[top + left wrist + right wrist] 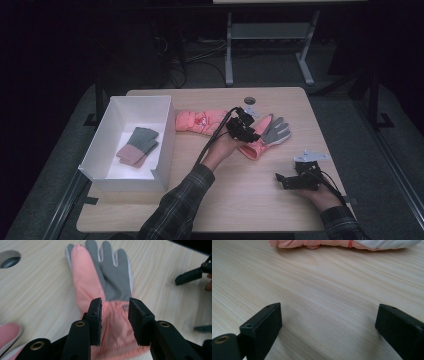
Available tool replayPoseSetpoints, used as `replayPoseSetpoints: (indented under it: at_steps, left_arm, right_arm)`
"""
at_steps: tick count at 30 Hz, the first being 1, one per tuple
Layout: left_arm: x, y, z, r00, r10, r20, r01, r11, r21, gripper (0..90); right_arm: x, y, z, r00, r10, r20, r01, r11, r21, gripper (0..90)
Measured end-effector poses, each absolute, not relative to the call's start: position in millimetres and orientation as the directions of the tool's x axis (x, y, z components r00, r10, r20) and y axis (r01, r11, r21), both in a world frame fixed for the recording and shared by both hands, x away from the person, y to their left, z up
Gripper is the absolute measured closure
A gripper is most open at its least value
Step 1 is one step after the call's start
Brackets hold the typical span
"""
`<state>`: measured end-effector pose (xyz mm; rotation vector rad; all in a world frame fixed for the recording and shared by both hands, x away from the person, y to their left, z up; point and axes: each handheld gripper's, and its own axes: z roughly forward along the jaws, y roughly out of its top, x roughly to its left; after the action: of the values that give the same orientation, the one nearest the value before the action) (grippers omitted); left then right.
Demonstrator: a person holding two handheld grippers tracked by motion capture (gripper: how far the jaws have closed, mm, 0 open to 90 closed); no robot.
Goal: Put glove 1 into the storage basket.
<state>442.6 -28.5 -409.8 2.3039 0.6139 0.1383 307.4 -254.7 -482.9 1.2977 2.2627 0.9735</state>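
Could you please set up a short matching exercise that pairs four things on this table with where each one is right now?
Things:
1. pink and grey glove
2. folded grey and pink gloves
3. left gripper
4. right gripper

Places:
A. inside the white box
B. open, low over bare table near the right edge
C. flat on the table, fingers pointing away from the person
D. jaws on either side of the glove's pink cuff, not yet closed

Pairs: 1-C, 2-A, 3-D, 4-B

Dim high view, brighter close-ups
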Motion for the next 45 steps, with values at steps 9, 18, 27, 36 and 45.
replayPoseSetpoints:
  at_steps: [9,18,27,36,45]
  left_arm:
    - [449,-51,-423,0.882,0.461,-0.099,0.396,-0.61,0.686,68.5]
    - [451,-64,-430,0.889,0.445,-0.108,0.398,-0.633,0.664,74.3]
    - [456,-64,-432,0.886,0.447,-0.12,0.411,-0.64,0.65,89.1]
    - [448,-55,-414,0.892,0.44,-0.098,0.388,-0.637,0.667,89.9]
    - [417,-24,-389,0.91,0.411,-0.064,0.345,-0.662,0.665,89.8]
  right_arm:
    - [307,-255,-483,-0.517,0.855,0.031,0.611,0.344,0.713,6.3]
    - [307,-255,-483,-0.518,0.855,0.029,0.612,0.347,0.711,6.2]
    - [307,-255,-483,-0.518,0.855,0.03,0.613,0.346,0.71,6.1]
    - [308,-255,-483,-0.52,0.854,0.031,0.611,0.346,0.712,6.0]
    - [307,-255,-483,-0.519,0.854,0.031,0.614,0.347,0.709,6.0]
